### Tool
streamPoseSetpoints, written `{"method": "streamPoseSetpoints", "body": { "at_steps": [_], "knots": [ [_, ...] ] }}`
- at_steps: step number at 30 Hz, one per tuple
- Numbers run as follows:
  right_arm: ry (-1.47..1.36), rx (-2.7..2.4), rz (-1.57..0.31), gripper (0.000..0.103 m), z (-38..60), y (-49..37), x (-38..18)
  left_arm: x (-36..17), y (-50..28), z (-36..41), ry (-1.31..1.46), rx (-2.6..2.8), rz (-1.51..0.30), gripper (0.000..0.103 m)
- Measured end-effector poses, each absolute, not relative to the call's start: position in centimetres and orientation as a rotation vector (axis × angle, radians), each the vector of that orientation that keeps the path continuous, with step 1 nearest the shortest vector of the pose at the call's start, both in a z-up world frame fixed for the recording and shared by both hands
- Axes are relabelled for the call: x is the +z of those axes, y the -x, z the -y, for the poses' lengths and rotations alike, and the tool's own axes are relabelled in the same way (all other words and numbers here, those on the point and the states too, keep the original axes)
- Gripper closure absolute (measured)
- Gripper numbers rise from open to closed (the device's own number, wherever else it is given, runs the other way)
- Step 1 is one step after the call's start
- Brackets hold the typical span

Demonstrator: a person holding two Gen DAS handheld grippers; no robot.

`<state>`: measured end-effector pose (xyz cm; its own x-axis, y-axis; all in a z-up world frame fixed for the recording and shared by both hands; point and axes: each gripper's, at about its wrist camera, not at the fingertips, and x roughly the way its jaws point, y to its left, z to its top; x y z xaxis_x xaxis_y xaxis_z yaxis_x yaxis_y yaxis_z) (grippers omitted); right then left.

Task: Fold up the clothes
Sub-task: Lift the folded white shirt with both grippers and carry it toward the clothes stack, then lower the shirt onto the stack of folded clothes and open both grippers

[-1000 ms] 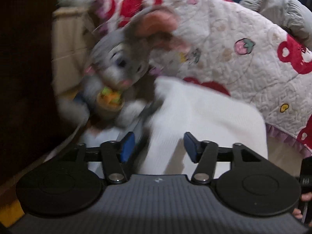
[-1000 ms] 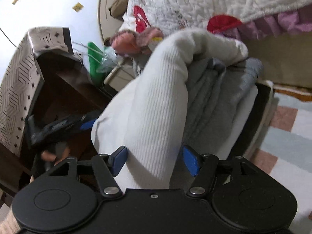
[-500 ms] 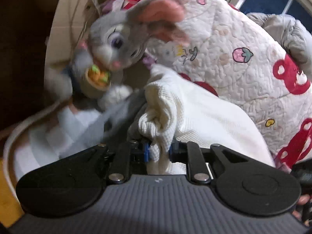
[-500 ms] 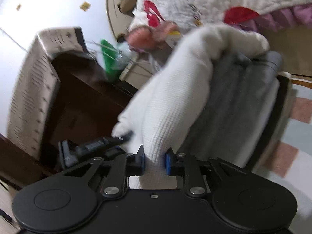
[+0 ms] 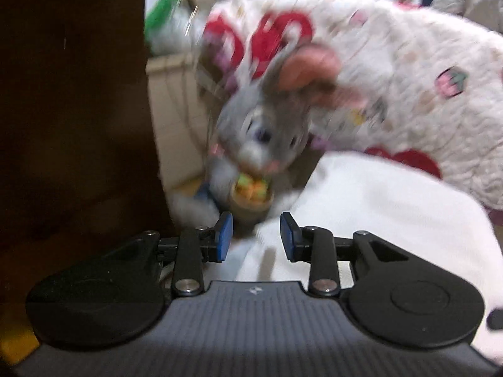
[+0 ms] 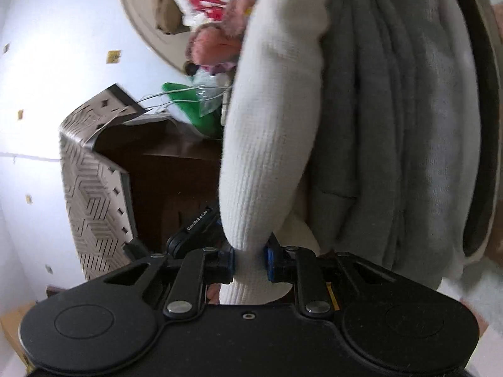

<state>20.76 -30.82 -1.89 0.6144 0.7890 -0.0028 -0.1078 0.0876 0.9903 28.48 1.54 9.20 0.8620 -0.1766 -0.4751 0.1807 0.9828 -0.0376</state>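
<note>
This is a bedroom in a home. A soft white quilt (image 5: 408, 72) with red shapes and little strawberries lies heaped up at the back. A grey toy bunny (image 5: 267, 132) with pink ears sits in front of it, holding a small basket of carrots. Folded grey clothes (image 6: 393, 125) are stacked in a pile. Dark wooden furniture (image 6: 176, 182) stands close by, with a patterned cloth (image 6: 91, 176) draped over it.
</note>
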Motion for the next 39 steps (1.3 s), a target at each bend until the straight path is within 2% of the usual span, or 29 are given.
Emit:
{"method": "streamPoseSetpoints", "body": {
  "at_steps": [2,3,4,6,9,11,13,14,15,18,19,22,24,26,27,28,29,30,31,32,34,36,37,38,39],
  "knots": [
    [-1.266,0.766,-0.586,0.082,30.7,-20.7,0.1,10.4,-27.8,-1.1,-0.012,-0.252,-0.419,0.071],
    [-1.235,0.777,-0.566,0.082,30.4,-20.8,1.2,10.8,-28.0,-0.7,0.000,-0.327,-0.416,0.068],
    [-1.202,0.794,-0.557,0.082,29.9,-20.8,2.1,10.7,-28.8,0.0,0.018,-0.407,-0.470,0.061],
    [-1.136,0.820,-0.601,0.082,28.5,-21.0,2.6,10.2,-30.2,1.3,0.052,-0.558,-0.575,0.060],
    [-1.064,0.759,-0.694,0.082,27.2,-20.7,0.5,6.6,-30.9,3.5,-0.003,-0.553,-0.688,0.064],
    [-0.933,0.707,-0.705,0.075,27.1,-19.9,0.3,4.0,-30.5,4.8,-0.085,-0.542,-0.724,0.062],
    [-0.781,0.663,-0.689,0.060,27.5,-18.8,0.7,2.9,-29.8,4.7,-0.039,-0.534,-0.700,0.062],
    [-0.764,0.660,-0.662,0.059,28.3,-18.3,1.0,2.9,-29.7,4.6,-0.017,-0.533,-0.697,0.062],
    [-0.799,0.657,-0.623,0.059,29.7,-18.1,1.3,2.9,-29.6,4.7,-0.025,-0.534,-0.692,0.062],
    [-0.996,0.582,-0.505,0.043,35.4,-17.7,1.1,2.8,-29.8,4.9,-0.047,-0.540,-0.691,0.062],
    [-1.072,0.512,-0.477,0.041,37.6,-18.0,0.7,2.7,-30.0,4.9,-0.042,-0.544,-0.694,0.062],
    [-1.165,0.428,-0.469,0.033,41.0,-20.4,0.0,2.5,-30.1,5.1,-0.040,-0.543,-0.703,0.062],
    [-1.174,0.378,-0.479,0.030,41.5,-22.7,-0.4,2.4,-30.1,5.3,-0.043,-0.540,-0.709,0.062],
    [-1.059,0.296,-0.517,0.027,40.8,-25.4,-0.4,2.3,-30.1,5.4,-0.047,-0.536,-0.714,0.062],
    [-0.980,0.250,-0.539,0.020,40.2,-26.8,-0.3,2.3,-30.0,5.6,-0.057,-0.529,-0.709,0.062],
    [-0.911,0.220,-0.544,0.021,39.9,-27.7,-0.1,2.3,-29.9,5.9,-0.073,-0.524,-0.704,0.062],
    [-0.854,0.208,-0.527,0.028,39.7,-27.9,0.2,2.4,-29.9,6.1,-0.090,-0.522,-0.704,0.062],
    [-0.797,0.197,-0.509,0.059,39.6,-28.1,0.6,2.5,-29.9,6.3,-0.097,-0.517,-0.707,0.062],
    [-0.740,0.185,-0.492,0.076,39.5,-28.3,1.0,2.6,-29.9,6.4,-0.099,-0.512,-0.712,0.062],
    [-0.683,0.174,-0.474,0.084,39.3,-28.4,1.3,2.7,-30.0,6.6,-0.100,-0.507,-0.716,0.062],
    [-0.570,0.151,-0.439,0.088,39.0,-28.8,2.0,2.6,-30.0,6.9,-0.098,-0.502,-0.713,0.062],
    [-0.456,0.128,-0.403,0.088,38.7,-29.1,2.8,2.6,-30.0,7.5,-0.109,-0.488,-0.707,0.062],
    [-0.400,0.117,-0.384,0.084,38.6,-29.3,3.1,2.7,-30.0,7.7,-0.114,-0.481,-0.704,0.062],
    [-0.339,0.078,-0.404,0.075,38.3,-29.7,3.1,2.9,-29.9,8.0,-0.123,-0.474,-0.700,0.062],
    [-0.276,-0.019,-0.471,0.057,37.9,-30.2,2.6,3.3,-29.7,8.3,-0.143,-0.469,-0.694,0.062]
  ]
}}
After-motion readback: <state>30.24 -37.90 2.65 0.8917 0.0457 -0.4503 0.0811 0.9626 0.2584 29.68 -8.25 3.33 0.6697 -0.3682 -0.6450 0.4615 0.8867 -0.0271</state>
